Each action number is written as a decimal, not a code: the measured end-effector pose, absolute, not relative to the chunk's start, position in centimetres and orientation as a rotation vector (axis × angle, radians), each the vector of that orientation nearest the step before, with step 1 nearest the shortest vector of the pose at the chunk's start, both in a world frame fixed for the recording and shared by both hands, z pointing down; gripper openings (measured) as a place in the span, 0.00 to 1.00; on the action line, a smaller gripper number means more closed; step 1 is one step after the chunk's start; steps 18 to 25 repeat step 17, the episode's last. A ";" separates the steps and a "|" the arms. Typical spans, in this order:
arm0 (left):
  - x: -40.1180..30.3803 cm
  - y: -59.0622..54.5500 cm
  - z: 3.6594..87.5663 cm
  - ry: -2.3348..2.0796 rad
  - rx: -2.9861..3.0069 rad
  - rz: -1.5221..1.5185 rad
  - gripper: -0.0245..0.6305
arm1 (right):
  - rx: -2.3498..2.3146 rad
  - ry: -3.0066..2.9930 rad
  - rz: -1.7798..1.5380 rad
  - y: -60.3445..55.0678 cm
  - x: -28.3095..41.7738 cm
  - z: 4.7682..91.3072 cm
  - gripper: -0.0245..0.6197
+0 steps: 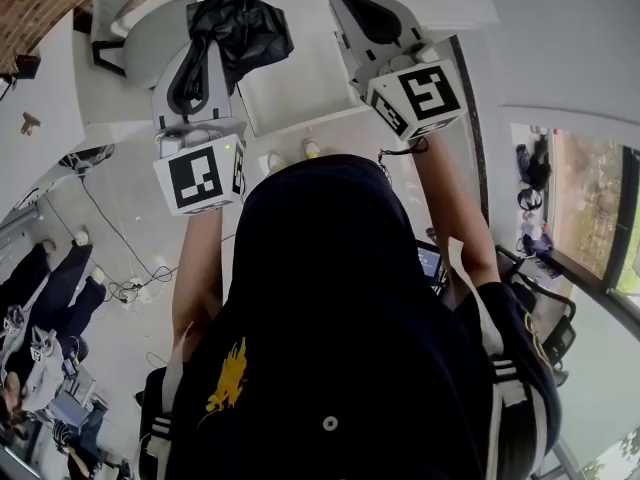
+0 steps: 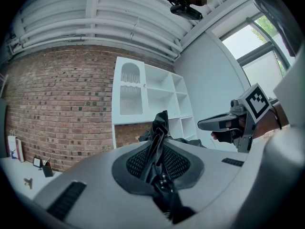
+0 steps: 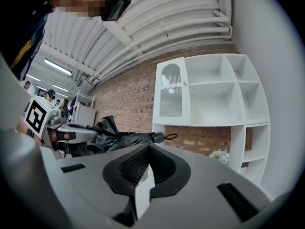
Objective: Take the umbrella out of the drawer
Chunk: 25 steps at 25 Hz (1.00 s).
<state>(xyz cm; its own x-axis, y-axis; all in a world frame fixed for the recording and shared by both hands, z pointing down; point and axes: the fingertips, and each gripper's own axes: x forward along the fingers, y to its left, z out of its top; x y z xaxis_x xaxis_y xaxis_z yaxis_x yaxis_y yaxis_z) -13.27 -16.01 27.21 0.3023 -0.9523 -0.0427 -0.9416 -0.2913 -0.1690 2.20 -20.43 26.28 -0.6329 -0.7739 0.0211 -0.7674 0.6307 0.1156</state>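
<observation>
The black folded umbrella [image 1: 240, 23] hangs crumpled from my left gripper [image 1: 213, 46], which is shut on its fabric. In the left gripper view the cloth [image 2: 159, 123] stands up between the closed jaws of that gripper [image 2: 157, 144]. From the right gripper view the umbrella [image 3: 126, 138] lies level, with its wrist loop [image 3: 170, 137] pointing right, and the left gripper [image 3: 71, 130] holds it at the left. My right gripper [image 1: 352, 6] is held level beside it, to the right and apart from it. Its jaws [image 3: 145, 149] are shut with nothing in them.
A white shelf cabinet [image 3: 214, 94] with a glazed door stands against a brick wall [image 2: 62, 109]. White furniture tops [image 1: 300, 88] lie below the grippers. A small bunch of flowers [image 3: 219, 155] sits by the cabinet. Cables [image 1: 130, 288] trail on the floor at the left.
</observation>
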 end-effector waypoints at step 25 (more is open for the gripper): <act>-14.9 -17.1 26.7 1.784 -2.389 -0.097 0.11 | 1.280 -2.832 -0.199 -21.9 0.9 24.8 0.07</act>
